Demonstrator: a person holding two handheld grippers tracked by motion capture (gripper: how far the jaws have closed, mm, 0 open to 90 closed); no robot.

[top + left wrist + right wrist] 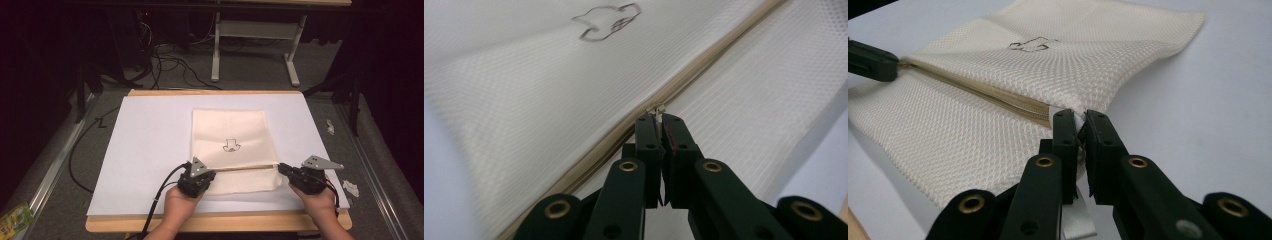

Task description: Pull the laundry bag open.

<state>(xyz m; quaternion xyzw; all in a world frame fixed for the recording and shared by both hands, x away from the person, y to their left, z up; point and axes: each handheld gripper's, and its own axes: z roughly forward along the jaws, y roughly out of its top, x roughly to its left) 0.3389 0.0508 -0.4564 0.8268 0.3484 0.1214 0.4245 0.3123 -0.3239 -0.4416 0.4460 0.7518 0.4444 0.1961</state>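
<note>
a: where does the mesh bag [229, 131] lie?

b: flat on the white sheet [145, 145] that covers the table [215, 221], a little right of the middle and toward the near edge. in the high view its long axis runs from the person toward the far side, and the small drawn mark [230, 145] sits near its centre.

a: and the zipper [245, 167]?

b: it crosses the bag's short way, left to right, close to the near end. a narrow strip of mesh lies on the person's side of it.

a: what is the left gripper [659, 116] doing?

b: it is at the zipper's left end, jaws pressed together on the small metal zipper pull [655, 109], which stands up between the tips in the left gripper view.

a: the right gripper [1078, 124]?

b: at the bag's right edge, where the zipper ends. its jaws are closed on the bag's edge, pinching the fabric there. in the right gripper view the zipper runs away from it toward the other gripper's tip at the upper left.
</note>
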